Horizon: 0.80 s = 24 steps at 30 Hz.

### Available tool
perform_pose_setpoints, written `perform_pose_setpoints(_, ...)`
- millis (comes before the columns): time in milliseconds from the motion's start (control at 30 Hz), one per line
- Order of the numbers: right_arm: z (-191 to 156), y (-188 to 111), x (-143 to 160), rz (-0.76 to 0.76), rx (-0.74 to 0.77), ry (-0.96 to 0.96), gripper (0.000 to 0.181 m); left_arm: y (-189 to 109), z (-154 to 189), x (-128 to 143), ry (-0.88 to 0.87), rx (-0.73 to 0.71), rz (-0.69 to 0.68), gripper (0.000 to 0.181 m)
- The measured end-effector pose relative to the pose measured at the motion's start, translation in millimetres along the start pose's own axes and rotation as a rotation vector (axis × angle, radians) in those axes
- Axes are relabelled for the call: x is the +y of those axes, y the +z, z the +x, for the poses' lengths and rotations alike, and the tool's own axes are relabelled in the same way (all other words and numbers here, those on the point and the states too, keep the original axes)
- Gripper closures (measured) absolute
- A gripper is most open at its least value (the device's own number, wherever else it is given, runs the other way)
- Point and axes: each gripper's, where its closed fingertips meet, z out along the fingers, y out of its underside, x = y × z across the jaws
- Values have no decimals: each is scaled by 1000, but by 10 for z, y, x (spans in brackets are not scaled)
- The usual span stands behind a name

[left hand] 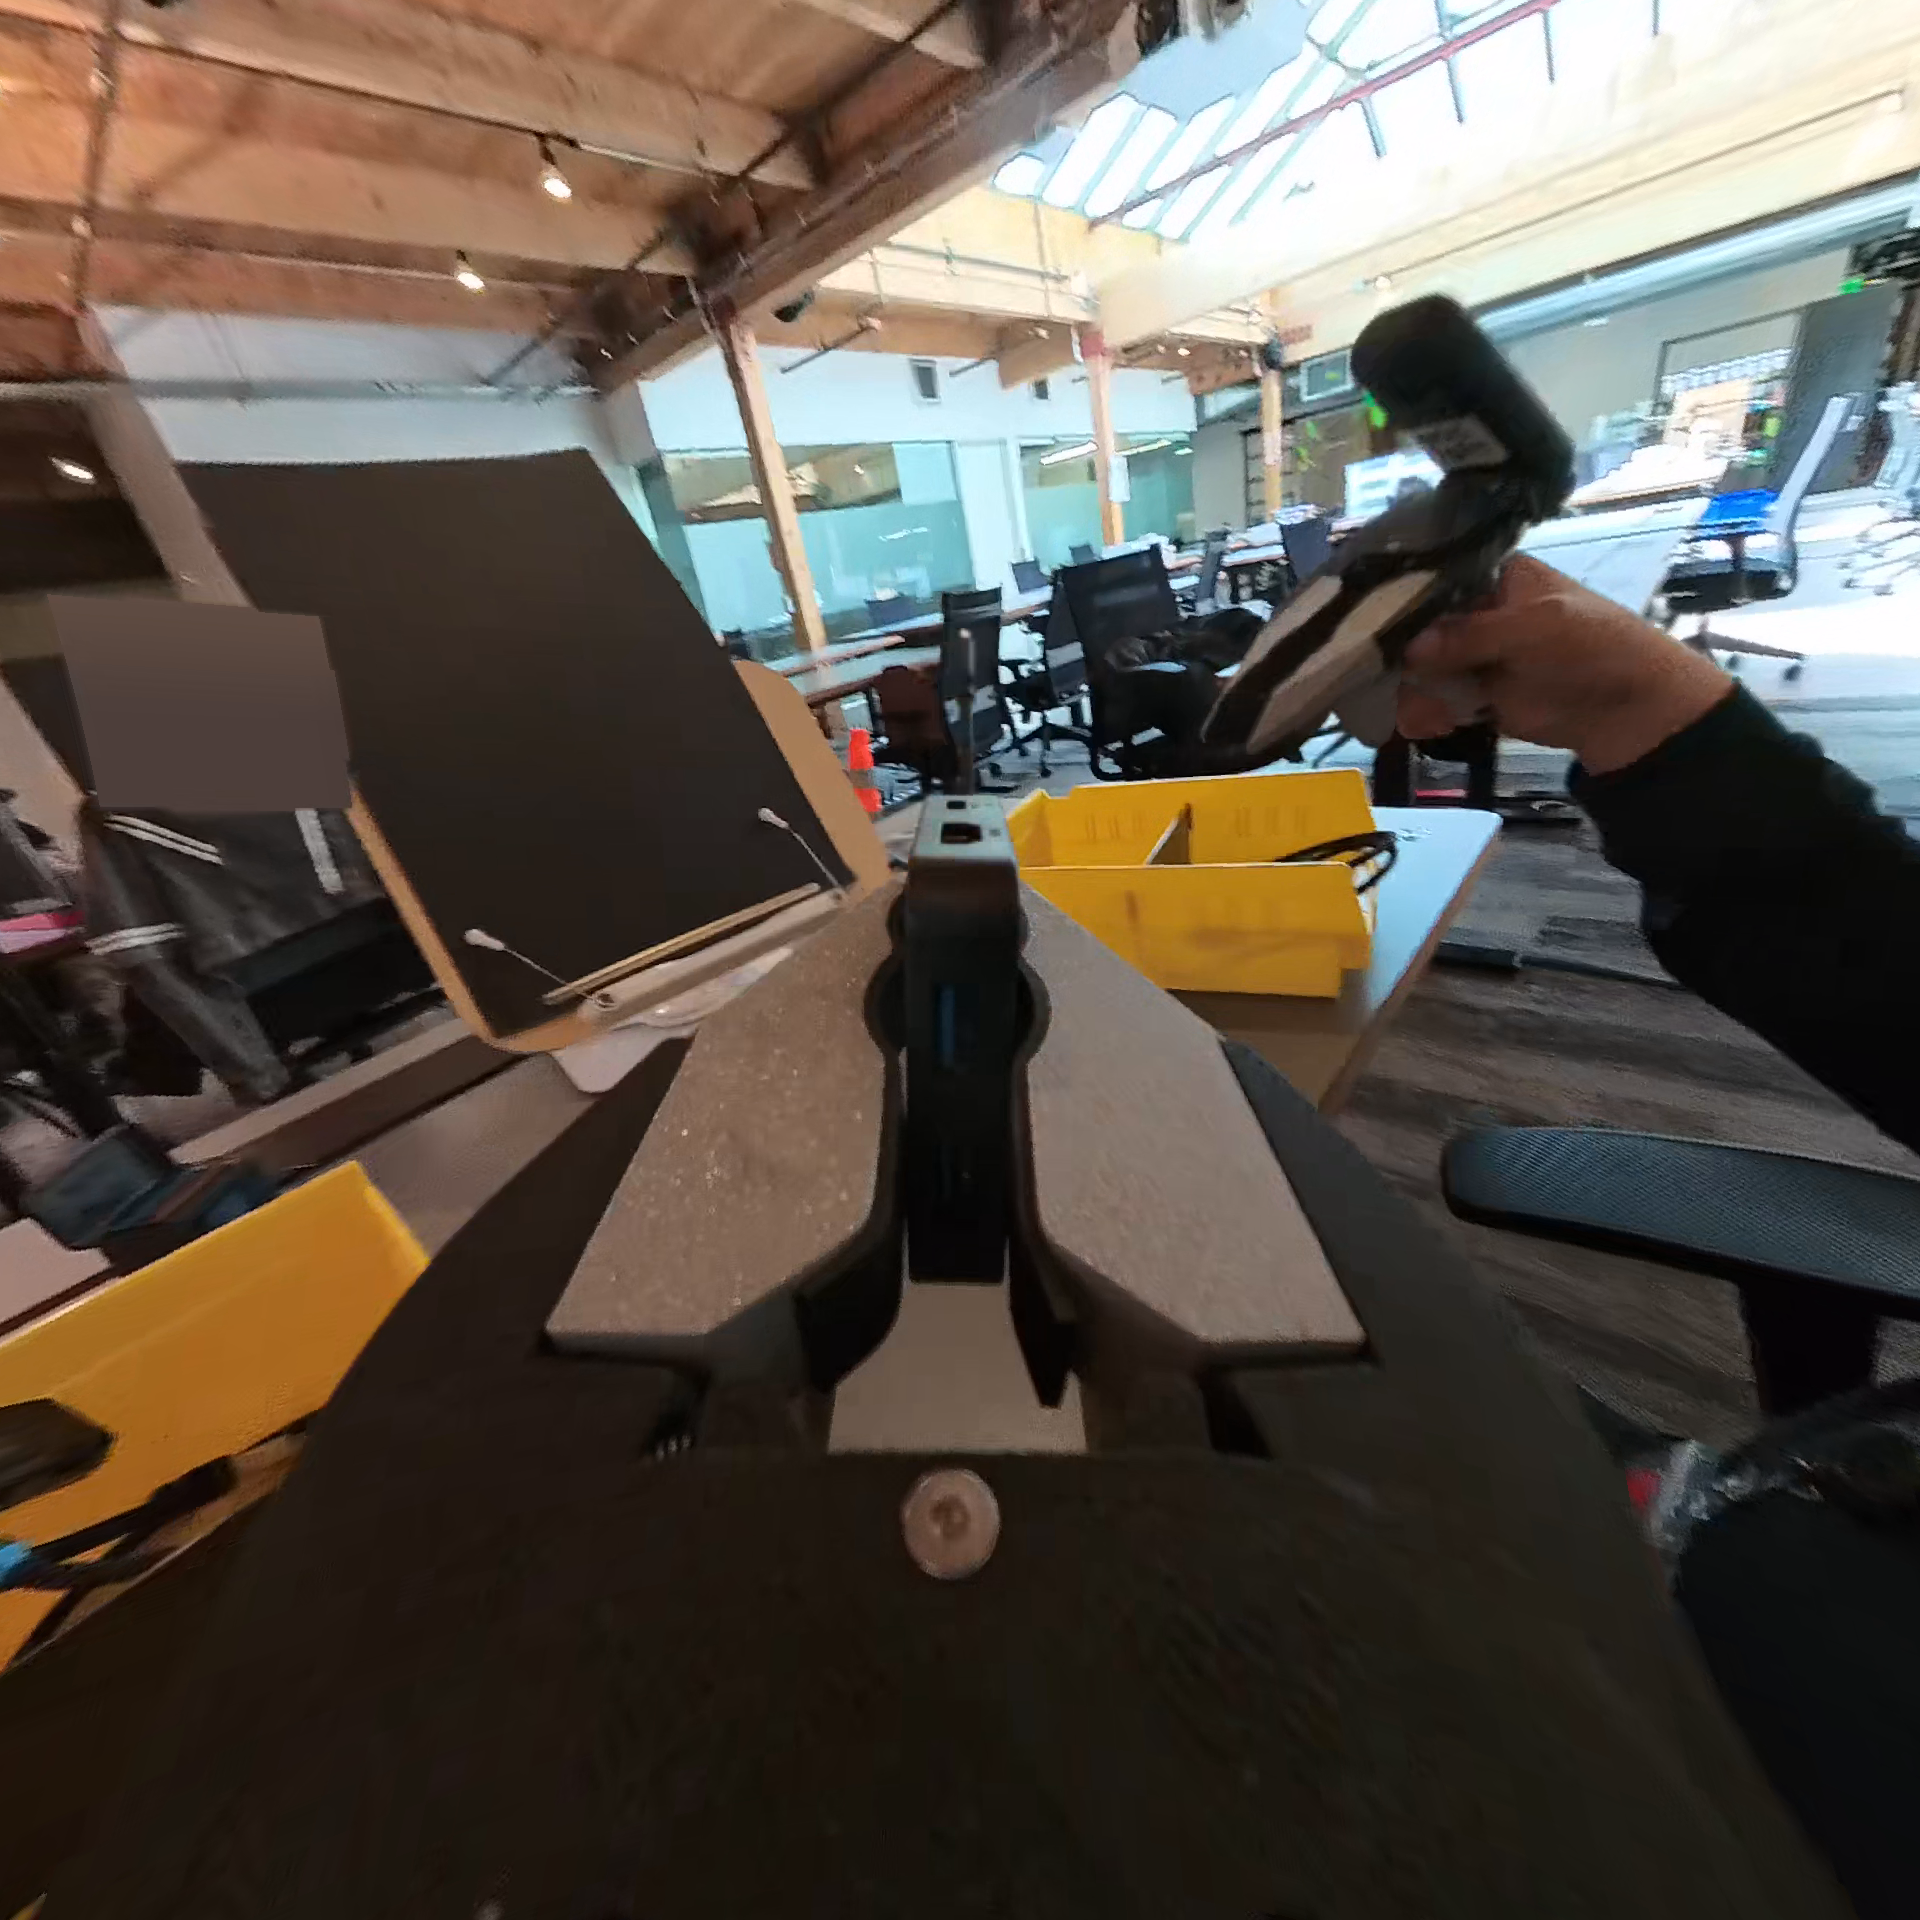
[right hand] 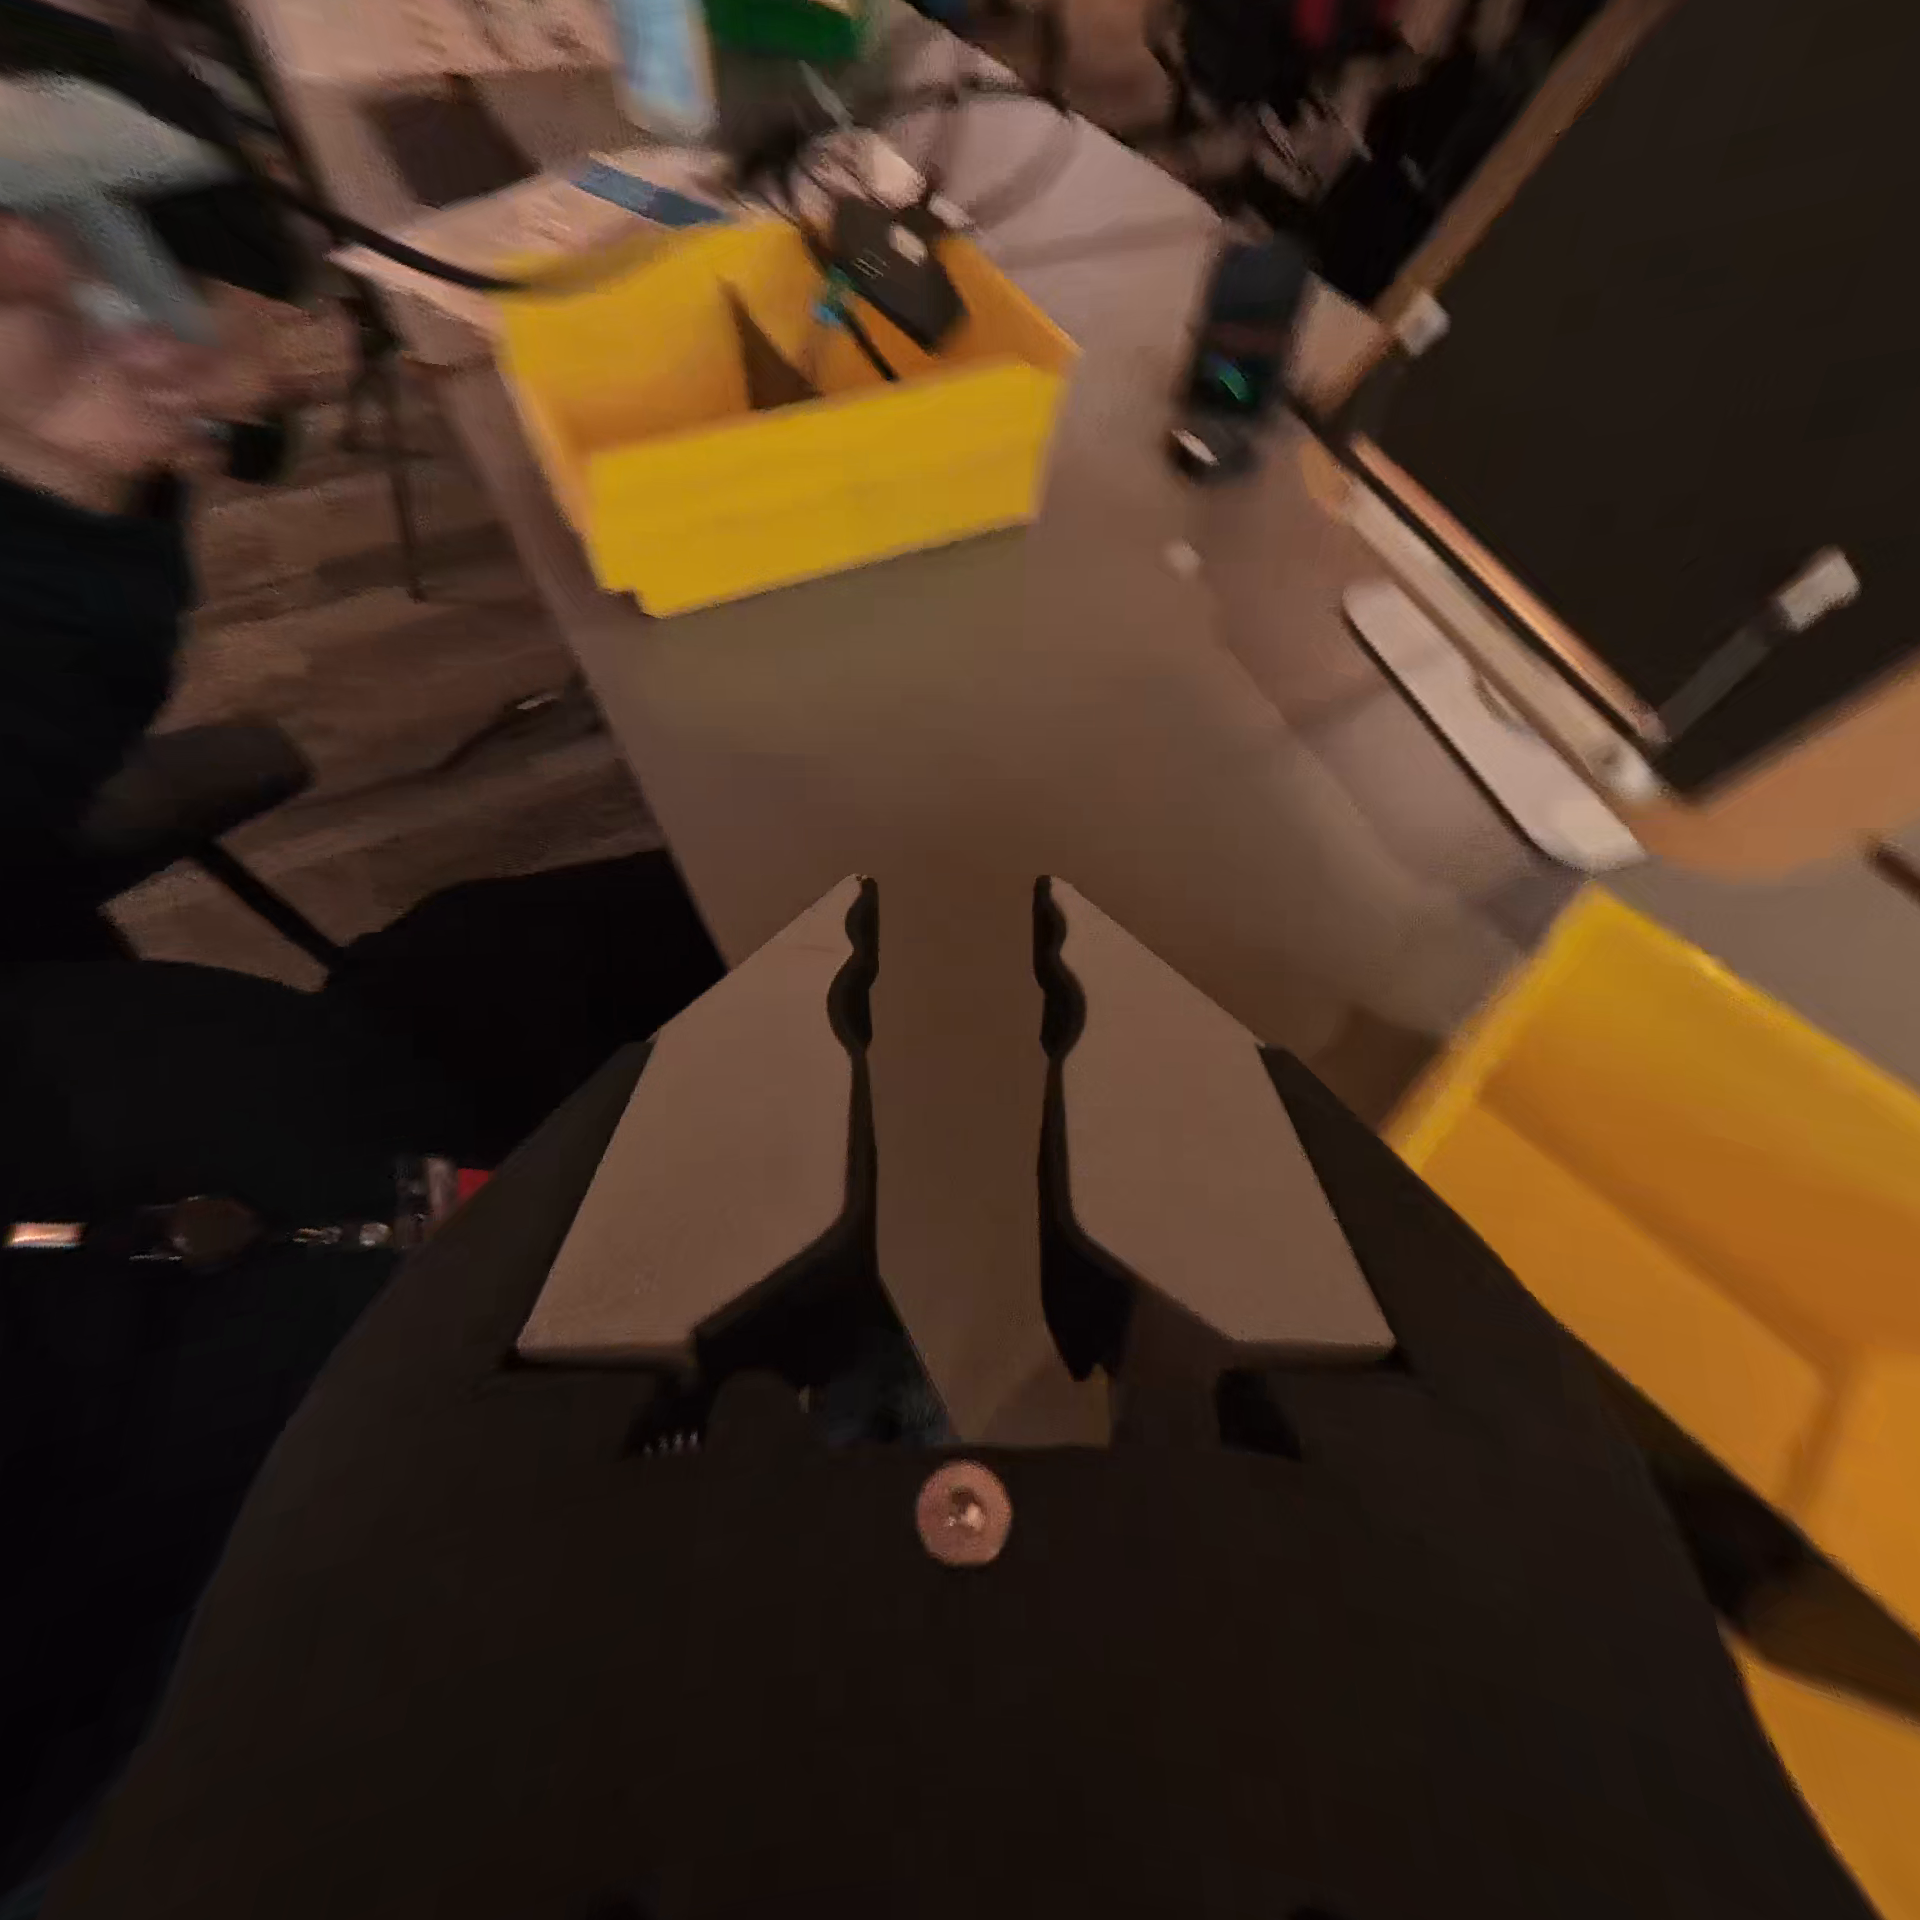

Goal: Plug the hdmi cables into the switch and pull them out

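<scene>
One black switch (left hand: 958,1039) stands clamped between the left gripper's (left hand: 958,914) two grey fingers (left hand: 769,1122), its long body running along the gap and its far end, with a small port opening, poking out just past the fingertips. A blue strip shows on the face turned toward the camera. The switch is held up in the air, above the table edge.

Beyond the fingertips and a little to their right sits a yellow bin (left hand: 1195,914) on the table (left hand: 1382,997), split by a divider, with a loop of black cable (left hand: 1340,862) in its right compartment. To the left of the fingers a black board (left hand: 499,707) leans back, with two cotton swabs (left hand: 520,961) lying near its lower edge. Farther right and higher, a hand (left hand: 1538,665) holds the right gripper (left hand: 1340,644) up off the table.

In the blurred right wrist view, the right gripper's (right hand: 954,904) fingers (right hand: 748,1122) are spread with nothing between them, aimed down at the bare table (right hand: 935,748). Ahead of them is a yellow bin (right hand: 810,499) holding a black box-like thing (right hand: 894,270); what it is cannot be told. A second yellow bin (right hand: 1621,1164) lies just right of the fingers.
</scene>
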Motion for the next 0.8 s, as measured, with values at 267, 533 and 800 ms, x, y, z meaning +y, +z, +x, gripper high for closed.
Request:
perform_pose_setpoints(267,-1366,521,-371,127,-317,-220,141,216,252,199,-63,106,-33,170)
perform_pose_setpoints(533,-1282,534,-411,179,-119,-433,128,301,439,357,-210,268,-69,170)
perform_pose_setpoints(800,-1237,984,-10,-32,6,-644,140,374,774,368,-340,428,-84,170)
